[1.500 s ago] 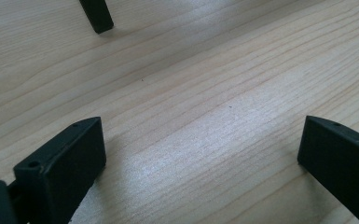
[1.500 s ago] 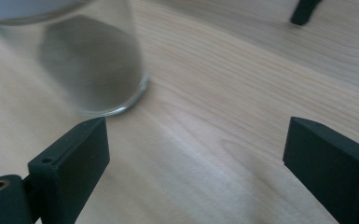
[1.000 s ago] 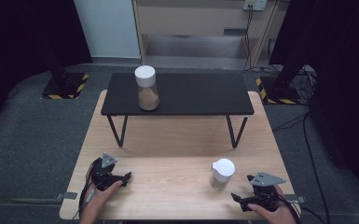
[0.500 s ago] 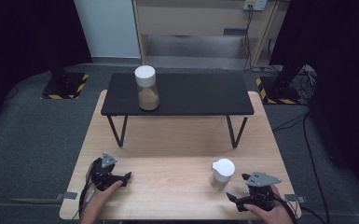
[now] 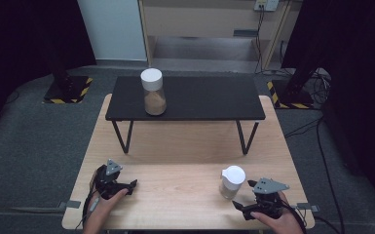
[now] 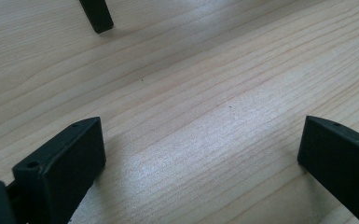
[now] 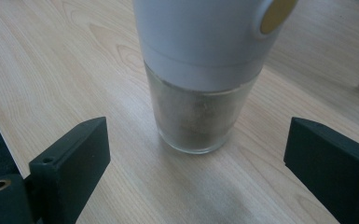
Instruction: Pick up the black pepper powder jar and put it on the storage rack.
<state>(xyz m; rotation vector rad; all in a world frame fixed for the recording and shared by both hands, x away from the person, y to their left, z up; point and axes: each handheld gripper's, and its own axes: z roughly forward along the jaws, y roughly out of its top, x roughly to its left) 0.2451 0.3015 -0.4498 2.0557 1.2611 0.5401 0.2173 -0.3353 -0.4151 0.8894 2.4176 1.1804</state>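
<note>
A glass jar [image 5: 232, 182] with a white lid and brownish powder stands upright on the wooden table [image 5: 175, 146], front right. My right gripper [image 5: 244, 196] is open just in front of it. In the right gripper view the jar [image 7: 200, 84] stands a short way beyond the jaws, centred on the gap, and my right gripper [image 7: 196, 135] touches nothing. A second, similar jar [image 5: 154, 92] stands on the left part of the black shelf [image 5: 199, 97]. My left gripper [image 5: 129, 187] rests low at the front left, open. Bare wood lies between its jaws [image 6: 200, 135].
The black shelf stands on thin legs across the far half of the table; one leg [image 6: 96, 14] is ahead of the left gripper. Grey carpet surrounds the table. Dark stands with yellow-black bases [image 5: 68, 90] sit at the far corners.
The right gripper has edged a little to the left, closer to the jar on the table. The left gripper and both jars have stayed put.
</note>
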